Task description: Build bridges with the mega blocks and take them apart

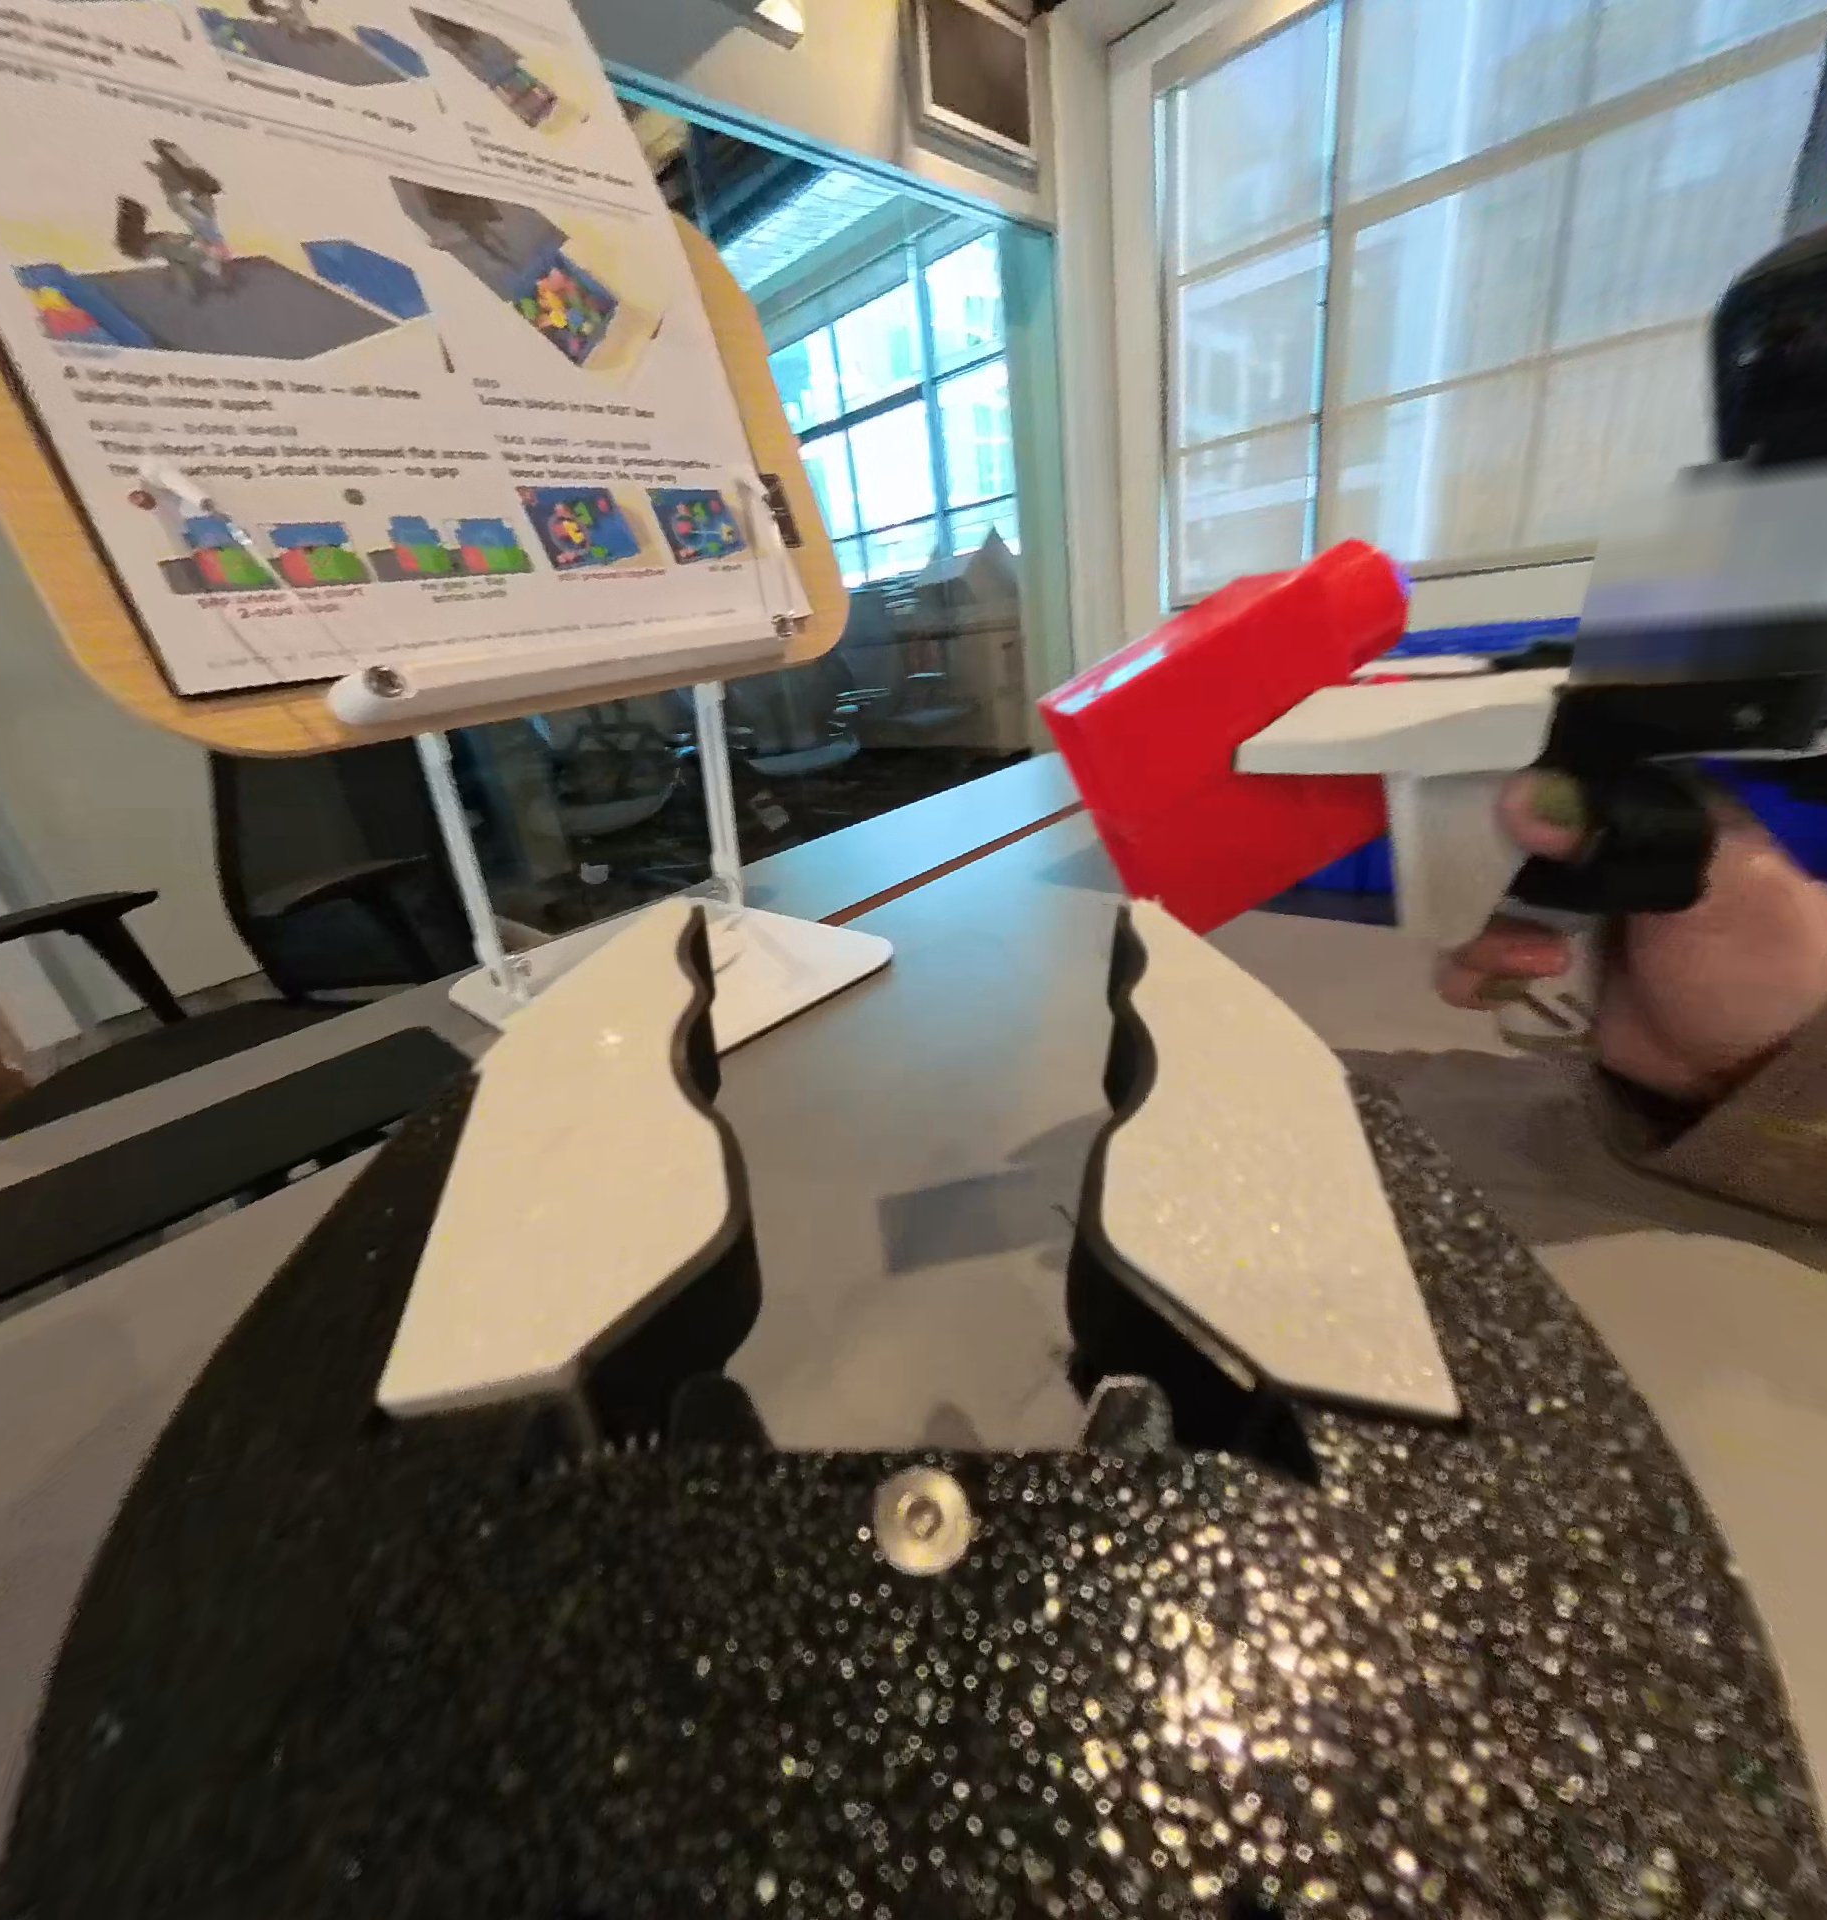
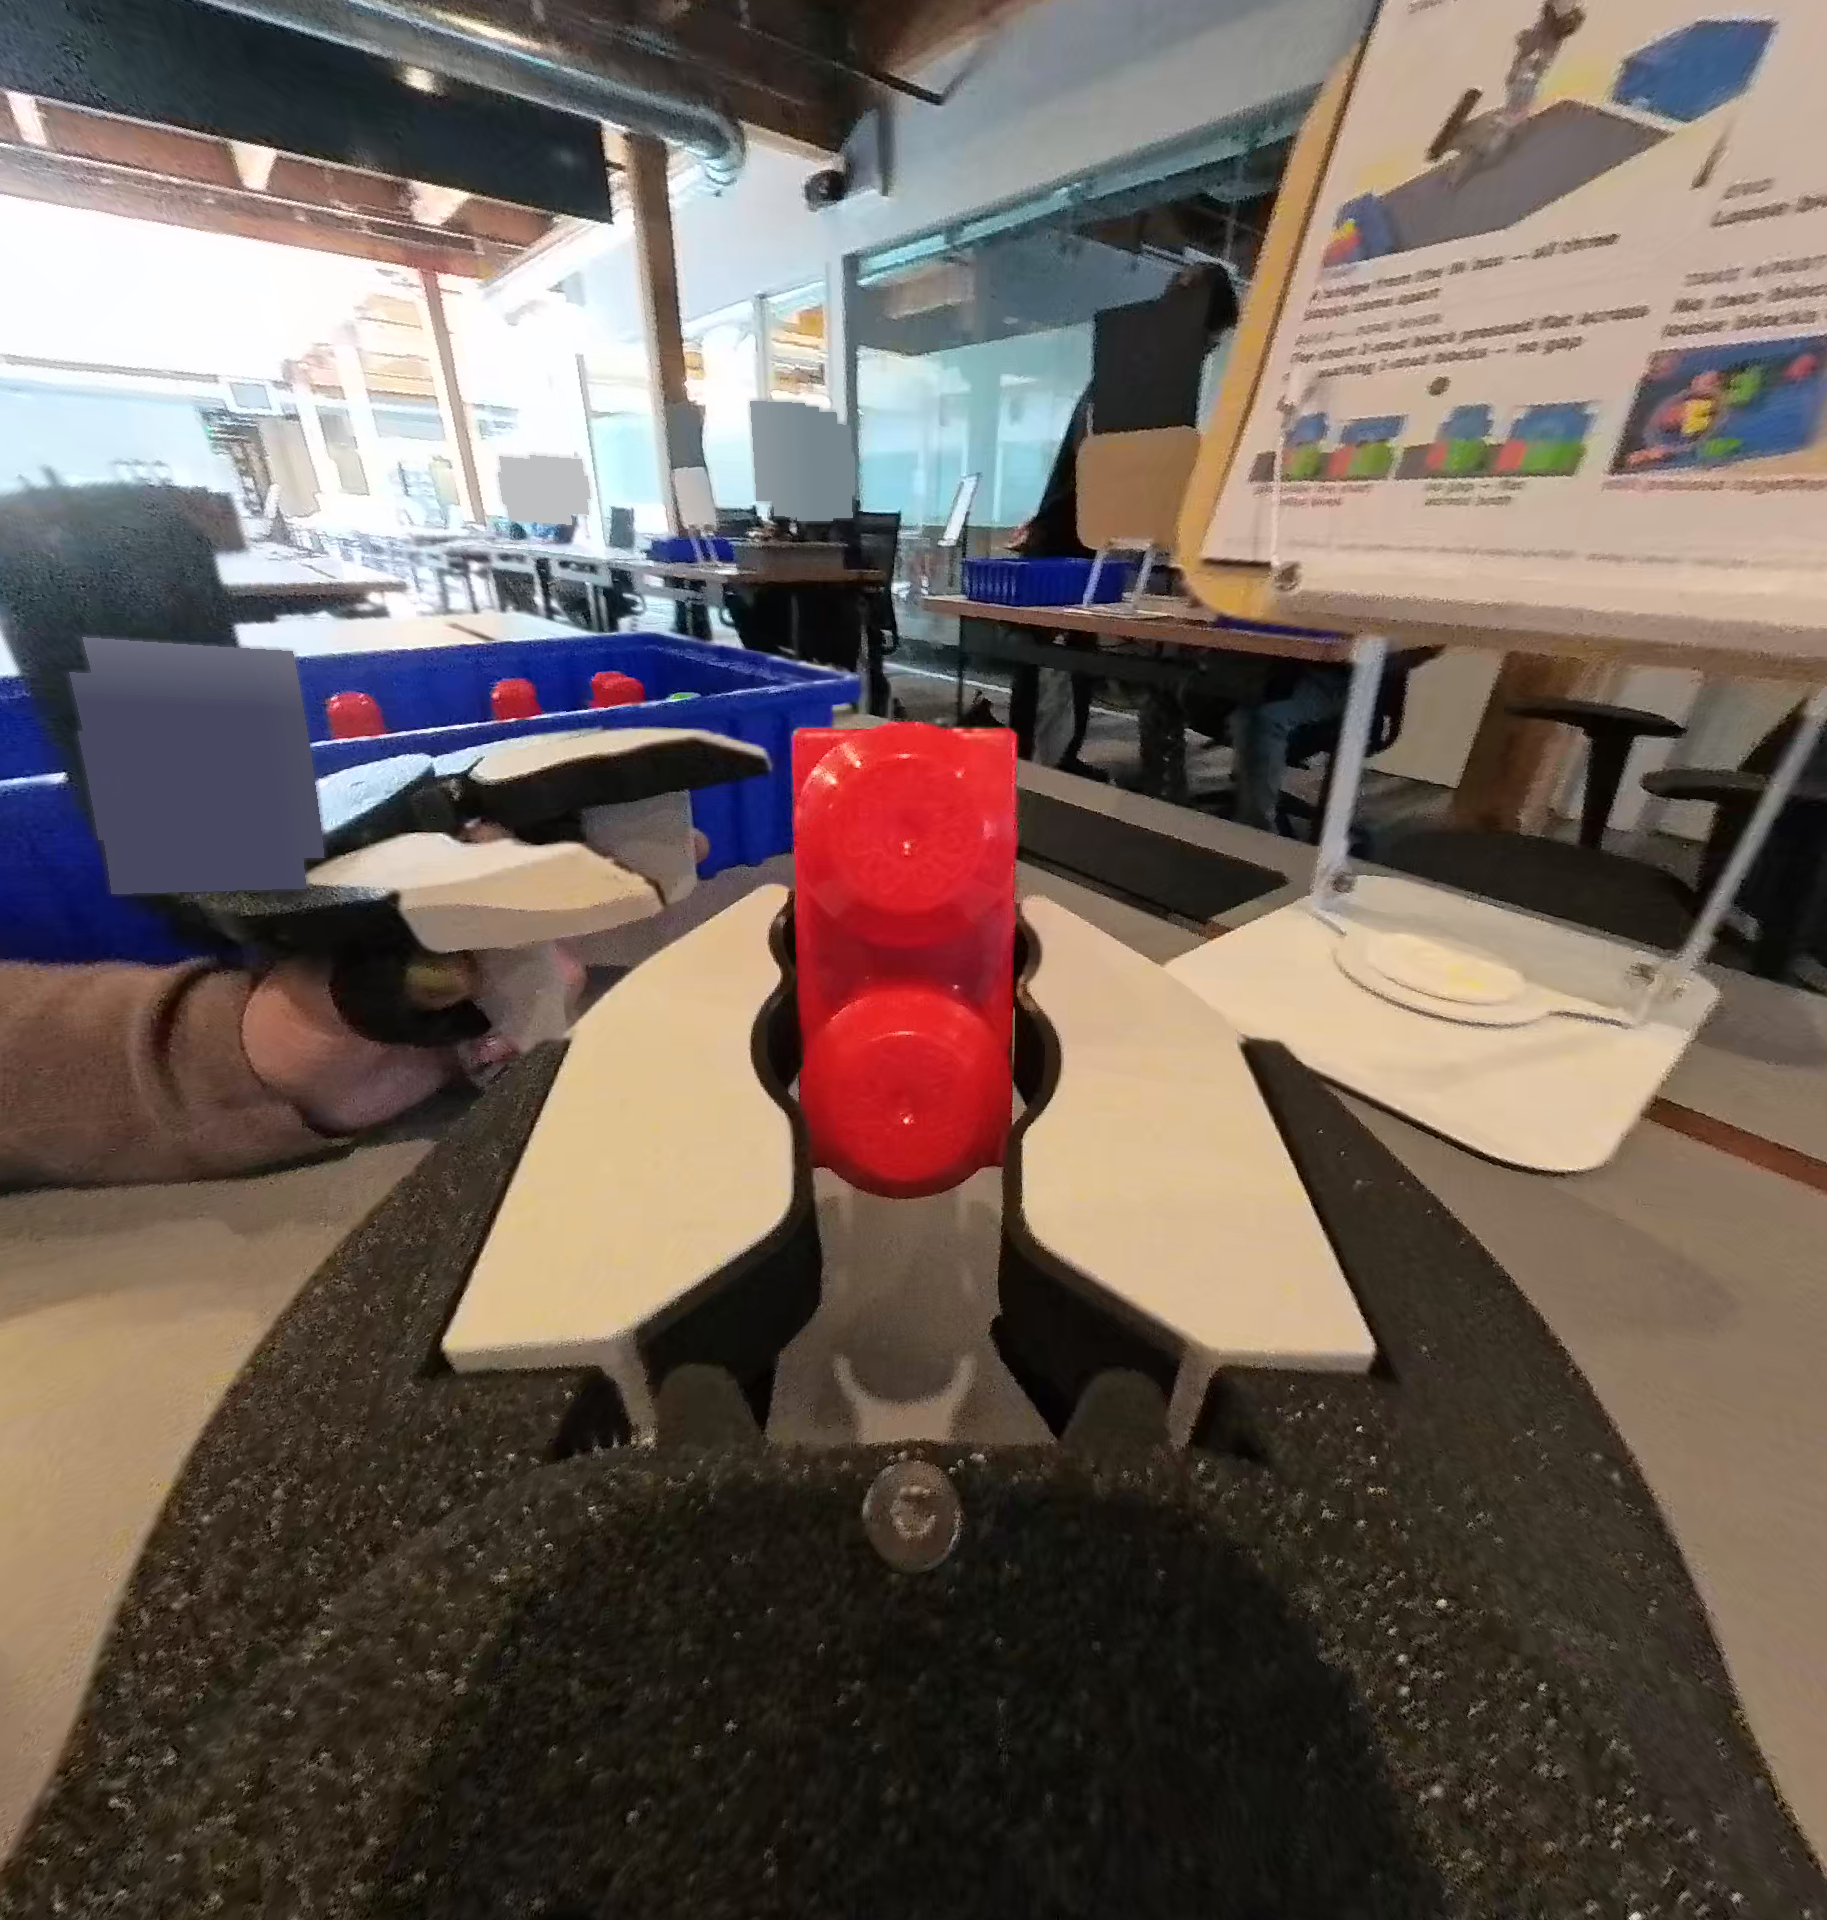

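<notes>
The right gripper (image 2: pixel 904 997) is clamped on a red mega block (image 2: pixel 904 966), its white fingers (image 2: pixel 660 1143) pressed against the block's 2 long sides. The block has 2 round studs, and both face back toward the gripper's own camera. From the left wrist view the same red block (image 1: pixel 1200 748) is held up in the air above the grey desk (image 1: pixel 950 1039), touching nothing else, with the right gripper (image 1: pixel 1335 790) coming in from the right and a hand (image 1: pixel 1698 956) wrapped round its black handle.

The left gripper (image 1: pixel 909 925) has its fingers (image 1: pixel 576 1164) spread apart with nothing between them, only bare desk showing in the gap. In the right wrist view it (image 2: pixel 696 821) sits off to the left of the block, well apart from it, held by a hand (image 2: pixel 358 1049) in a brown sleeve.

Behind the left gripper stands a blue bin (image 2: pixel 576 675) on the desk, with 3 red blocks (image 2: pixel 514 698) and a bit of green poking above its rim. An instruction sheet on a stand (image 1: pixel 389 343) with a white base (image 2: pixel 1460 1039) stands at the far side of the desk, right of the red block. A black office chair (image 1: pixel 296 894) sits behind it.
</notes>
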Available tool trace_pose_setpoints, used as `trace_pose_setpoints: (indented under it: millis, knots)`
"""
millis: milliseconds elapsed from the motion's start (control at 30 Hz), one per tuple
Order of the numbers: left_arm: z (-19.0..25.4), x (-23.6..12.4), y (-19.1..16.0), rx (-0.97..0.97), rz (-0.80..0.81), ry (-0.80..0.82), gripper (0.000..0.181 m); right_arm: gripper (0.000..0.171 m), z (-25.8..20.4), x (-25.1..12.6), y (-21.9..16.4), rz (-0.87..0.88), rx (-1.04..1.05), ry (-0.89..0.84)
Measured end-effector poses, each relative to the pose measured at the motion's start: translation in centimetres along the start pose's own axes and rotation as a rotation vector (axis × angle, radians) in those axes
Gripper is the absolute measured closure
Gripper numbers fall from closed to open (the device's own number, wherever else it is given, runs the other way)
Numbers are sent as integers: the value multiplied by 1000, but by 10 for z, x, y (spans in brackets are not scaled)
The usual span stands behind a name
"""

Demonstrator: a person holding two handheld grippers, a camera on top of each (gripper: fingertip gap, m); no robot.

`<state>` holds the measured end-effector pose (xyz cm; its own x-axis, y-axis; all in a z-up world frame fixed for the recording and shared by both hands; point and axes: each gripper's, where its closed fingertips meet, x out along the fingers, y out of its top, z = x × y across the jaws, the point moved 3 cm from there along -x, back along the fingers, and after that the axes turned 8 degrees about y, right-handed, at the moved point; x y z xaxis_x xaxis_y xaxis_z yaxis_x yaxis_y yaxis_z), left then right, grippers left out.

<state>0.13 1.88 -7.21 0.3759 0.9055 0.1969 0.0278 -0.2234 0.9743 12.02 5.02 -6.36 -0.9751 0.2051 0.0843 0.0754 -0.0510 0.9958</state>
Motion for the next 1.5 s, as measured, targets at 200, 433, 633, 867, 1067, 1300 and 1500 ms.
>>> trace_pose_setpoints:
  millis: [200,433,633,867,1067,1300,1500]
  knots:
    - [12,-2,2,-18,11,-99,108,134,-1,10,-19,-74,65,72]
    - [3,-4,2,2,21,-18,113,134,-3,14,-29,-206,-25,41]
    - [17,-7,3,-21,18,-153,116,134,-24,18,-33,-219,-6,211]
    - [28,-14,7,-166,18,-355,113,134,-37,10,-13,-23,171,458]
    - [44,-21,9,-225,-7,-517,117,134,-53,14,-13,-18,217,578]
    - [45,-22,9,-266,-11,-559,136,134,-56,16,-17,-41,215,597]
    - [37,-18,9,-327,-18,-531,131,134,-55,15,-14,-14,229,600]
